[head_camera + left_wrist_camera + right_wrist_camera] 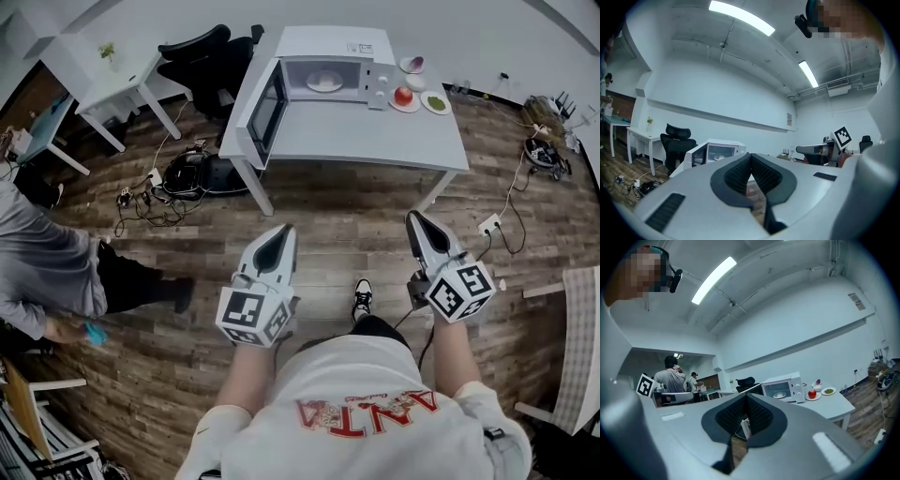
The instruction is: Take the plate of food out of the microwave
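Observation:
A white microwave (pixel 323 70) stands at the back of a grey table (pixel 375 141), its door (pixel 262 112) swung open to the left. Inside lies a white plate of food (pixel 324 82), also seen as the plate (pixel 779 394) in the right gripper view. My left gripper (pixel 281 231) and right gripper (pixel 413 217) hover over the wooden floor, well short of the table. Both point toward it. Each has its jaws shut with nothing between them, as seen on the left gripper (pixel 750 156) and the right gripper (pixel 746 396) in their own views.
Right of the microwave sit a plate with a red apple (pixel 404 97), a plate of greens (pixel 436 102) and a small bowl (pixel 412 65). A black office chair (pixel 202 56), a white desk (pixel 112 84), floor cables (pixel 150 197) and a person (pixel 47 272) are to the left.

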Demonstrator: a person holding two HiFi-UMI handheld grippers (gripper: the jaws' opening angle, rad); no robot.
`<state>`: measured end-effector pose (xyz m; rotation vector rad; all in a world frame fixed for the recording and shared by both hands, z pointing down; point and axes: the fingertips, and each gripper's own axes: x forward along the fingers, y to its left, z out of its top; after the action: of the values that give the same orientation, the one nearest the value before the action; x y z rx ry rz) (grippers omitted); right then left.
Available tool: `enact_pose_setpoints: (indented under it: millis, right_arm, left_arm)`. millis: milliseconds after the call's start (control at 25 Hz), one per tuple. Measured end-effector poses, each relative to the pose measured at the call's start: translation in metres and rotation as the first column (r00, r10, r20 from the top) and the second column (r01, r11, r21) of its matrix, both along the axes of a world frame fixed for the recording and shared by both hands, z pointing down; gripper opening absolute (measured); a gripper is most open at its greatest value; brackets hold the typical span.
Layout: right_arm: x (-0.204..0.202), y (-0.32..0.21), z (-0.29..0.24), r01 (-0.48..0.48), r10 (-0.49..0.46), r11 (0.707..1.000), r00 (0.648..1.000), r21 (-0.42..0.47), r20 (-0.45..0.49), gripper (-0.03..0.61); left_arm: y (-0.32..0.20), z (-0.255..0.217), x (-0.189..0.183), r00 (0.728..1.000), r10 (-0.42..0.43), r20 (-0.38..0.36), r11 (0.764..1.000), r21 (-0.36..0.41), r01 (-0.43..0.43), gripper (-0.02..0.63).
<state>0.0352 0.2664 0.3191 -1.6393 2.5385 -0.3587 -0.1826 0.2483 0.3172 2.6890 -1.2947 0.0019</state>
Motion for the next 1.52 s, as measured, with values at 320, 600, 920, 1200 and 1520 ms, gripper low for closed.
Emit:
enact_pose_setpoints:
  millis: [320, 600, 920, 1200, 1520]
  right_arm:
    - [0.031, -0.096, -0.006, 0.076, -0.076, 0.997, 0.997, -0.001, 0.017, 0.002]
    - [0.073, -0.178, -0.008, 0.125, -0.125, 0.992, 0.991, -0.002, 0.049, 0.002]
    - [0.106, -0.246, 0.011, 0.150, -0.147, 0.988, 0.986, -0.039, 0.076, 0.002]
    - [0.106, -0.288, 0.022, 0.141, -0.135, 0.987, 0.987, -0.075, 0.085, 0.002]
    - [0.094, -0.353, 0.026, 0.056, -0.050, 0.994, 0.997, -0.091, 0.066, 0.002]
  left_arm:
    - [-0.077, -0.013, 0.027, 0.996, -0.087, 0.011, 0.996, 0.008, 0.087, 0.009]
    - [-0.145, -0.018, 0.061, 0.986, -0.168, 0.009, 0.986, 0.007, 0.168, 0.009]
    - [-0.203, -0.004, 0.088, 0.975, -0.219, 0.023, 0.975, -0.016, 0.220, 0.009]
    - [-0.249, 0.002, 0.091, 0.977, -0.212, 0.031, 0.977, -0.032, 0.213, 0.009]
    - [-0.334, 0.012, 0.078, 0.988, -0.151, 0.014, 0.988, -0.038, 0.152, 0.009]
